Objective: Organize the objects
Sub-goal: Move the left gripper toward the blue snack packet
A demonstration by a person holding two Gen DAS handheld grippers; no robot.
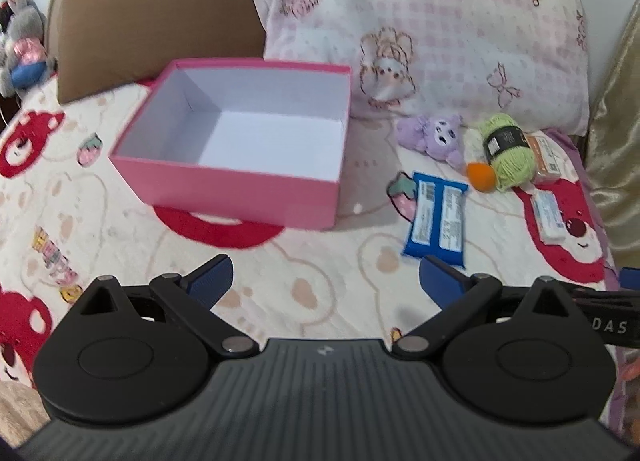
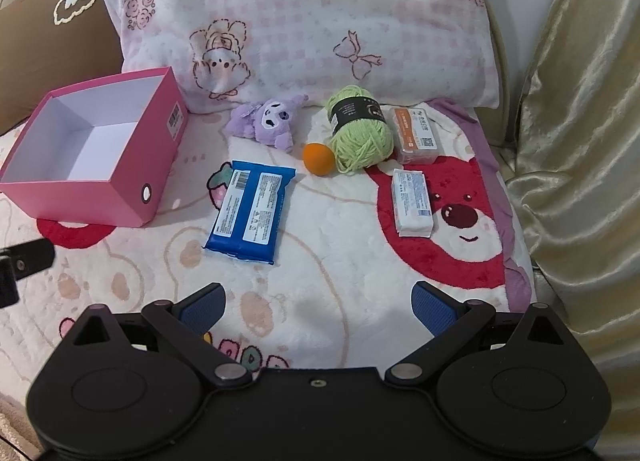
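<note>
Evidently nothing has been gathered yet: the pink box (image 2: 96, 157) stands bare inside on the bed blanket (image 2: 340, 261), ahead and to the left of the right claw (image 2: 318, 307), its open top ready to take the loose things. Both claws are spread wide and hold nothing; the left claw (image 1: 326, 281) hangs just short of the box, which sits directly ahead of it, probably so that hand can steady it or drop things in. The items lie grouped ahead of the right claw, suggesting that hand does the picking. Nearest is the blue wipes packet (image 2: 250, 211), lying flat just ahead and slightly left. Beyond it the purple plush toy (image 2: 268, 123) rests near the checked pillow (image 2: 300, 21); the orange ball (image 2: 319, 157) touches the green yarn skein (image 2: 360, 133), with an orange-labelled case (image 2: 416, 135) just beside the yarn and a white tissue pack (image 2: 412, 203) ahead to the right.
</note>
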